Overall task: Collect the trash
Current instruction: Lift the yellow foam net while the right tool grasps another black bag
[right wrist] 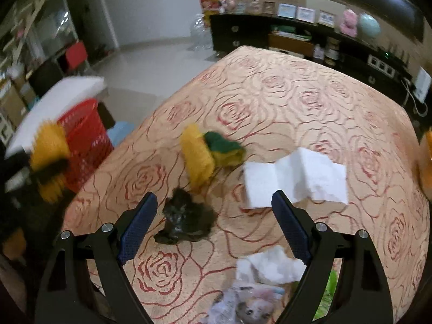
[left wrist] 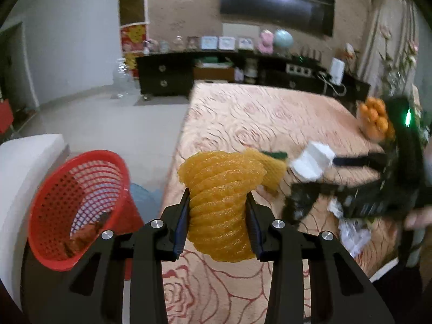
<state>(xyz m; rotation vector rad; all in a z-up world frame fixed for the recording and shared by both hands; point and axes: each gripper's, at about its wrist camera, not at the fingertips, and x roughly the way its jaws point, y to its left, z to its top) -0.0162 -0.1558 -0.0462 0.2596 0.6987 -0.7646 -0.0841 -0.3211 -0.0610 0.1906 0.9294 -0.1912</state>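
My left hand-held gripper (left wrist: 218, 210) is clamped on a yellow ribbed foam net sleeve (left wrist: 221, 202), the soft fruit-wrap kind, which bulges above and below the pads. The red perforated plastic waste basket (left wrist: 78, 202) stands below and to its left, beside the table (left wrist: 270, 113) with its rose-patterned cloth, tilted towards me with some brownish scraps already inside. The foam is springy and light; I think it could squirm out of the pinch or catch the basket's rim and bounce to the floor if I let go off-centre.

My right hand-held gripper (right wrist: 213, 226) hangs wide and empty over the table. A crumpled glossy black wrapper (right wrist: 186, 221) lies between its fingers, a folded white paper sheet (right wrist: 294, 181) just beyond its right finger, and another yellow foam net with a green piece (right wrist: 210, 156) farther ahead. The slick wrapper may slide away under closing pads.
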